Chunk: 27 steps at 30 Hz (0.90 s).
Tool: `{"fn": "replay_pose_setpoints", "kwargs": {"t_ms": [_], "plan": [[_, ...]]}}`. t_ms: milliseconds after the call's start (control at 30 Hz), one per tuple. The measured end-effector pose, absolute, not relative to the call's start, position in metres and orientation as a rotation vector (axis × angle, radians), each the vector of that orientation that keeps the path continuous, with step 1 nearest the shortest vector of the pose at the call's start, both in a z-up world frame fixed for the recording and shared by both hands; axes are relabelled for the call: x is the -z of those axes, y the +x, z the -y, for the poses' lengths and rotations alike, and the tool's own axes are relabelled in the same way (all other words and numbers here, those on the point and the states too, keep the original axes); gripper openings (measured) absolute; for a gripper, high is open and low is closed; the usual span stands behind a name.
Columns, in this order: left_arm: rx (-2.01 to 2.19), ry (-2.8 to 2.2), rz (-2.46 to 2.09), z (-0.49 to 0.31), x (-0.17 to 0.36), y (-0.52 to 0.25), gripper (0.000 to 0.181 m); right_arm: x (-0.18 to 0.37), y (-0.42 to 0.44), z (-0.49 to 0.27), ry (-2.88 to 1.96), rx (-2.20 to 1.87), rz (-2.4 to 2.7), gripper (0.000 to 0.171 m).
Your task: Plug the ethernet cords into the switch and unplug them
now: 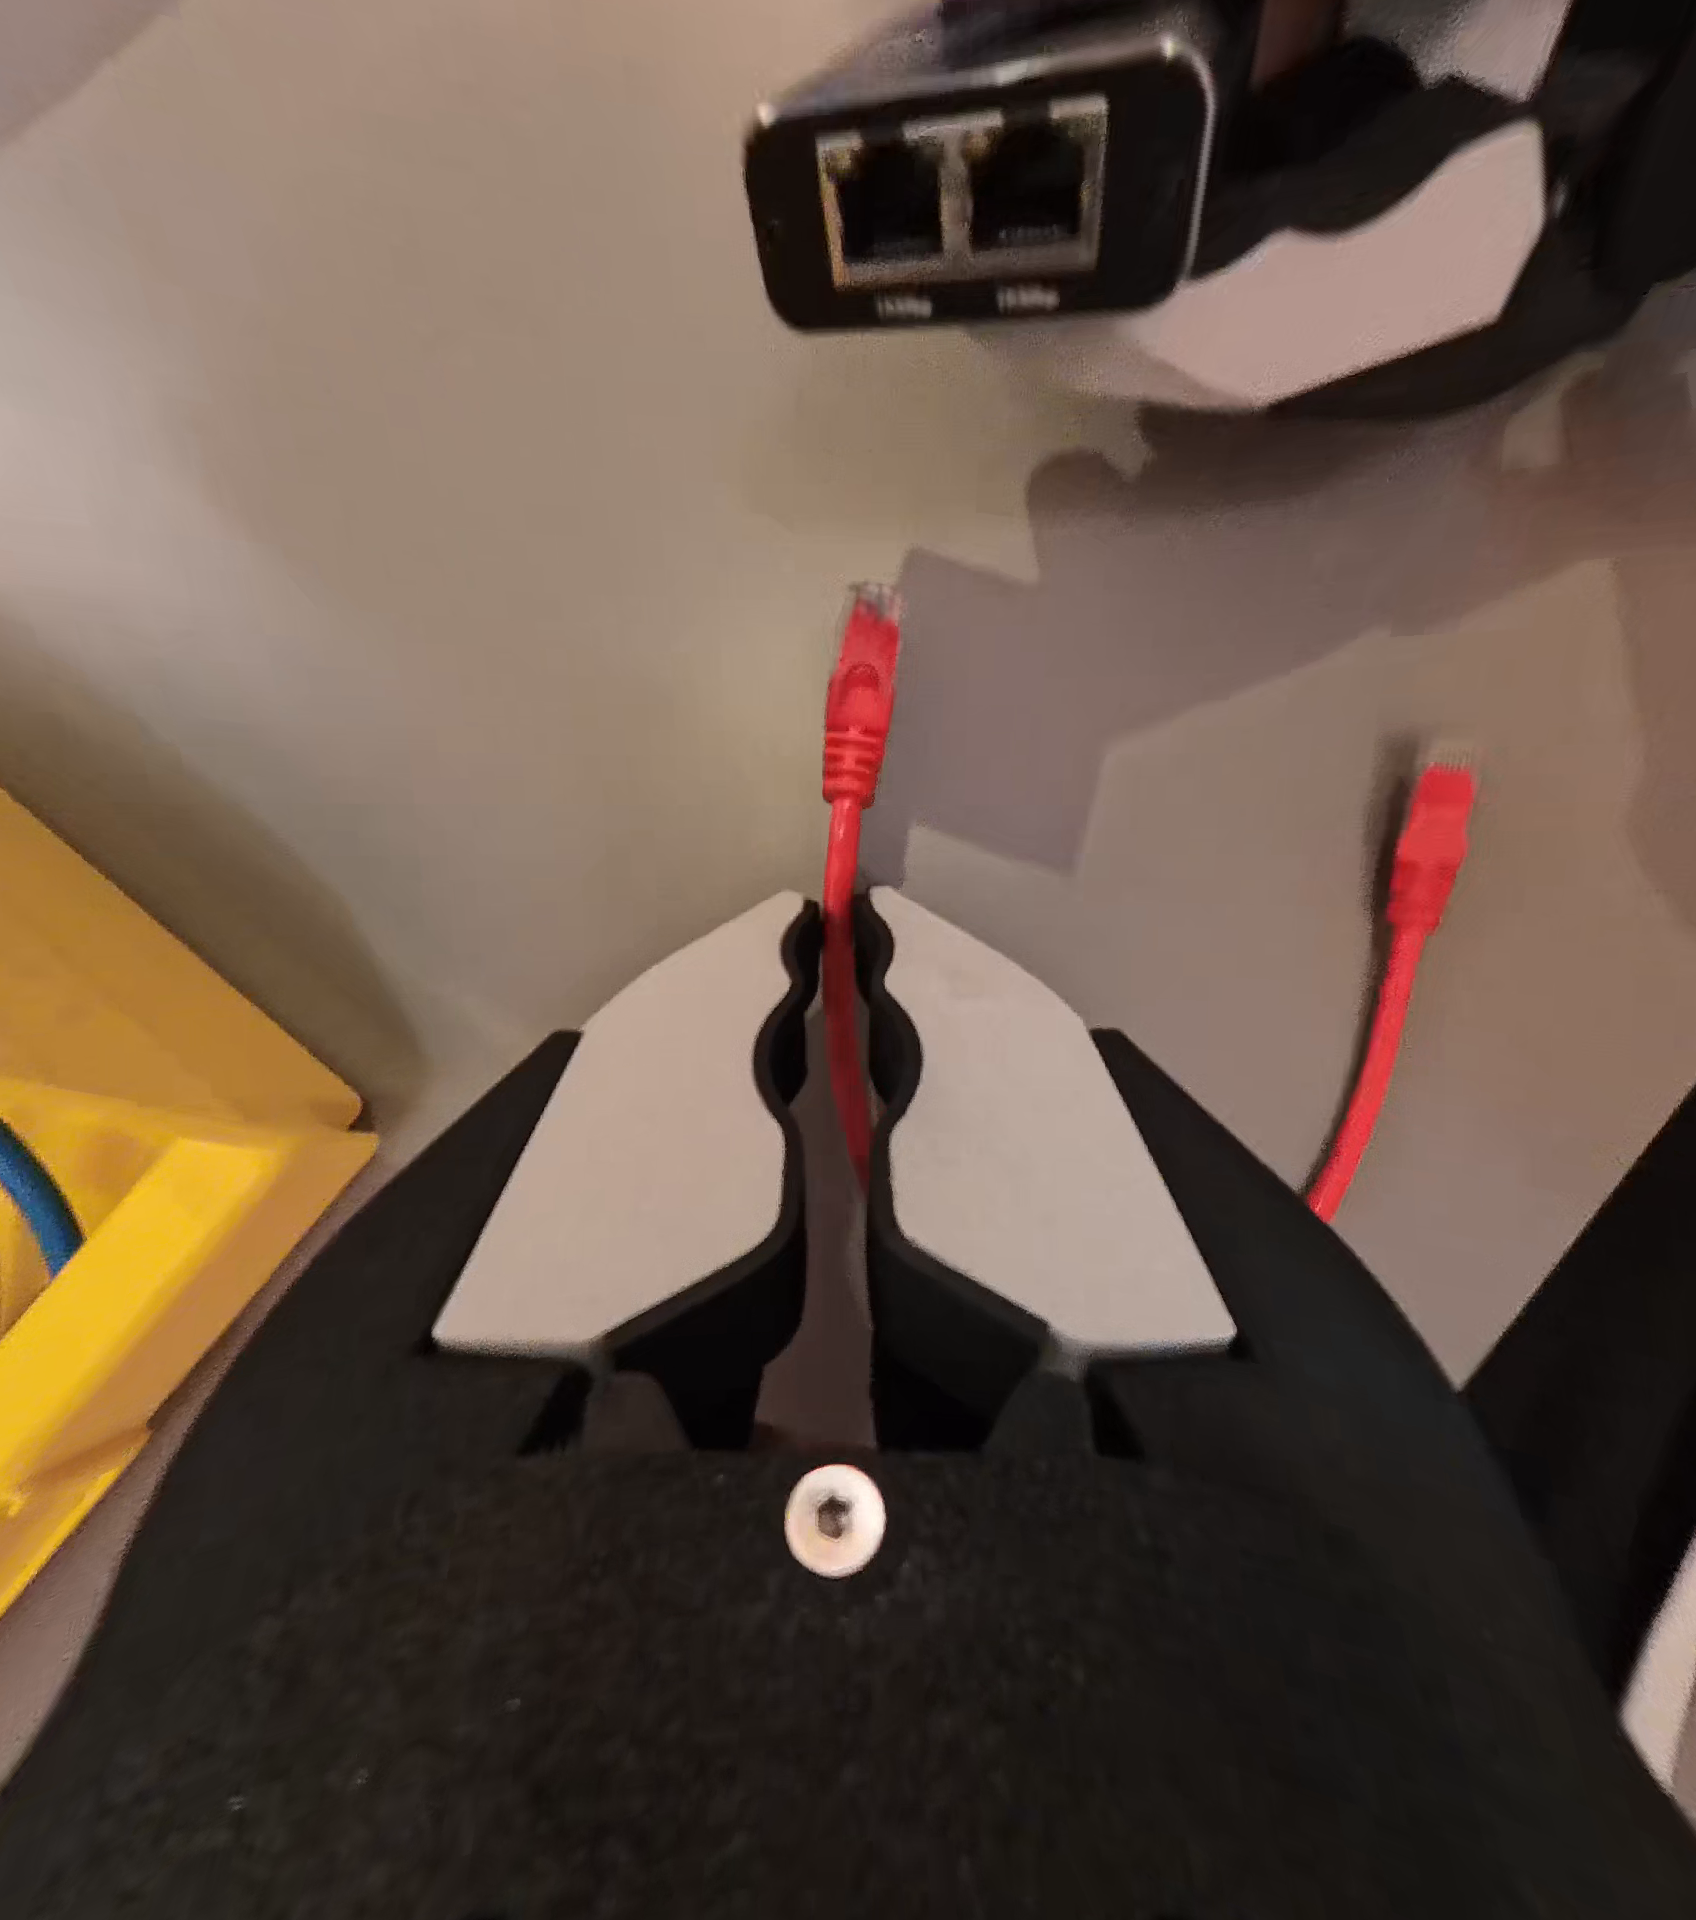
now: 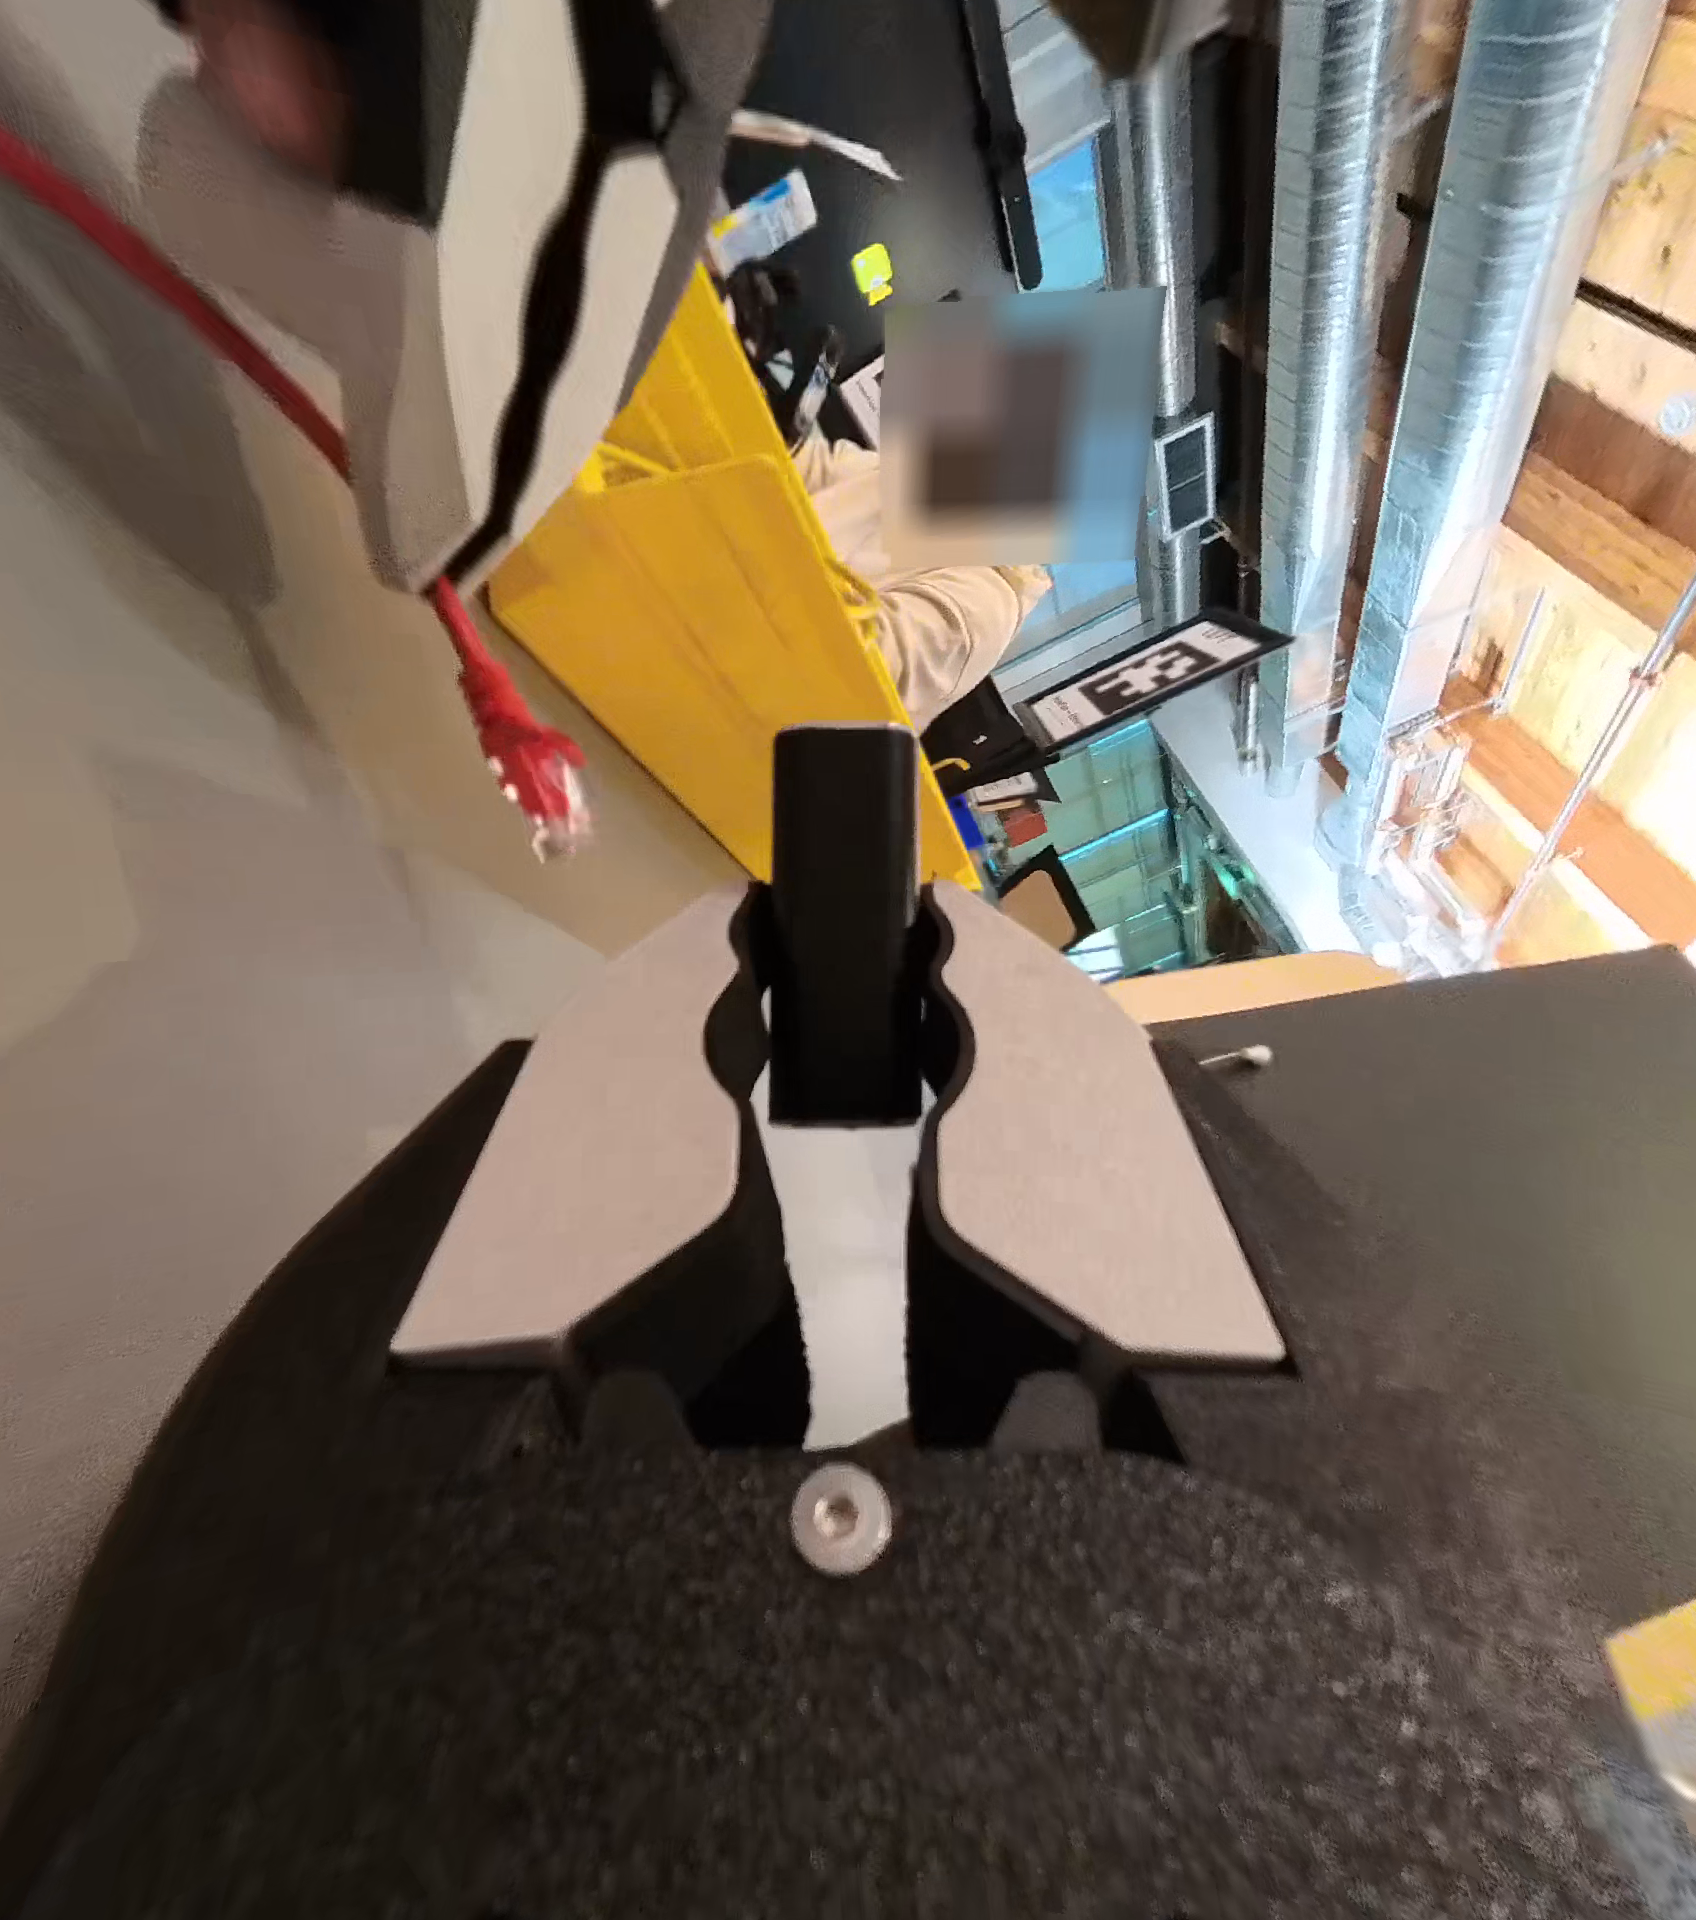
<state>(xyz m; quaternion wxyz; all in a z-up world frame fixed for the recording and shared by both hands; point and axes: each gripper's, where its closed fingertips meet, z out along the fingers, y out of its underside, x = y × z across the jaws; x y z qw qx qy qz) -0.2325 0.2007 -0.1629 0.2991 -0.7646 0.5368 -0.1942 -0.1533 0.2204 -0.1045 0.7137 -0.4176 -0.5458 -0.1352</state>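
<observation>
The black switch [image 1: 979,192] is being held up above the pale table [image 1: 356,468], with its two side-by-side ports turned toward the left wrist camera; both ports are showing empty. In the right wrist view the same switch [image 2: 844,914] is being seen end-on, pinched between the pressed-in fingers of the right gripper [image 2: 842,914], whose jaws are being kept only as wide as the body of the box.

A red ethernet cord [image 1: 849,935] is being pinched by the left gripper [image 1: 836,904], the jaws being pressed almost together on the thin cable just behind the boot. Its plug [image 1: 865,665] is being pointed up and forward, below the switch and well apart from it, roughly in line with the left port. In the right wrist view this cord [image 2: 501,717] is being seen hanging out of the left gripper's fingertips [image 2: 470,499], with the clear tip of the plug tilted down toward the table.

A second red cord [image 1: 1395,966] is lying loose on the table to the right of the held one, its plug also pointing away from the camera.

At the left edge of the left wrist view a yellow bin [image 1: 96,1195] is being shown, with yellow and blue cables coiled inside it. The view is being blurred slightly at the switch.
</observation>
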Motion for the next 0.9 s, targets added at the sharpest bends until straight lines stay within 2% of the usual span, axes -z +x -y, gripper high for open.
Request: {"fn": "replay_pose_setpoints", "kwargs": {"t_ms": [200, 267, 367, 500, 633, 900], "plan": [[0.893, -1.909, -1.222, -0.188, 0.118, -0.194, 0.063, 0.098, -0.185, -0.195, -0.979, 0.028, 1.247, 0.026], [0.967, -1.914, -1.225, -0.181, 0.117, -0.19, 0.063, 0.092, -0.194, -0.192, -0.956, 0.038, 1.245, 0.026], [1.037, -1.898, -1.197, -0.178, 0.116, -0.189, 0.052, 0.094, -0.195, -0.193, -0.955, 0.071, 1.278, 0.026], [1.131, -1.859, -1.185, -0.168, 0.111, -0.181, 0.075, 0.1, -0.19, -0.194, -0.951, 0.175, 1.36, 0.026], [1.137, -1.862, -1.119, -0.174, 0.109, -0.18, 0.064, 0.109, -0.179, -0.21, -1.037, 0.29, 1.35, 0.026], [0.957, -1.908, -1.016, -0.192, 0.116, -0.183, 0.06, 0.113, -0.186, -0.218, -1.208, 0.395, 1.341, 0.026]]}}
